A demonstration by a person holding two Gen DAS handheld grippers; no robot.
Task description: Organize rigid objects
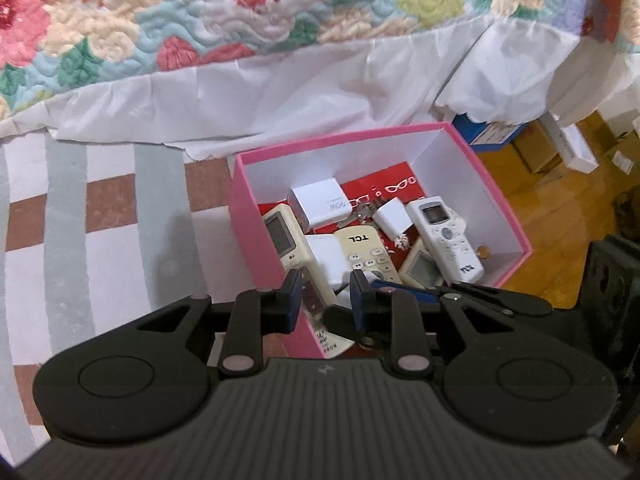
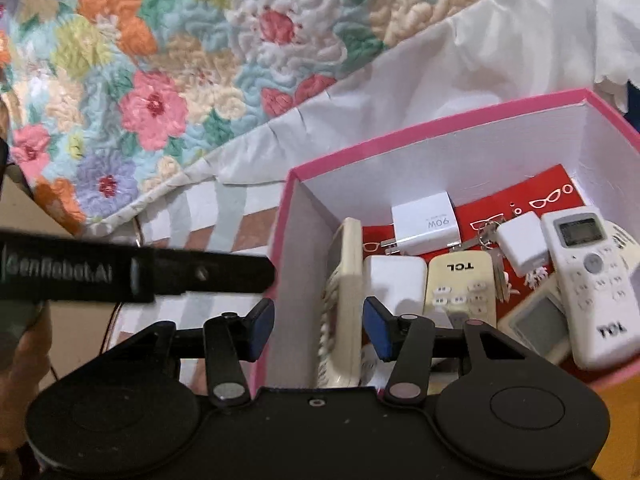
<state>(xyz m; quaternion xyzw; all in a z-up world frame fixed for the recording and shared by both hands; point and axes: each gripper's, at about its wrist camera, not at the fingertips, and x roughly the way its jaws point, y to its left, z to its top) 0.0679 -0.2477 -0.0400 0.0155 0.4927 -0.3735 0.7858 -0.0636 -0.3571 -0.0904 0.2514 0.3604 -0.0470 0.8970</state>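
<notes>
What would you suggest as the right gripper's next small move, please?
Probably lift the right gripper straight up: its open jaws straddle the pink box wall, holding nothing, with the cream remote on edge against that wall's inner side.

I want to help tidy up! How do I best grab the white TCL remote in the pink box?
Probably from above, with the fingers across the narrow sides of the white remote near its middle. It lies face up on top of the others, long and slim, with the pink box wall close alongside.
</notes>
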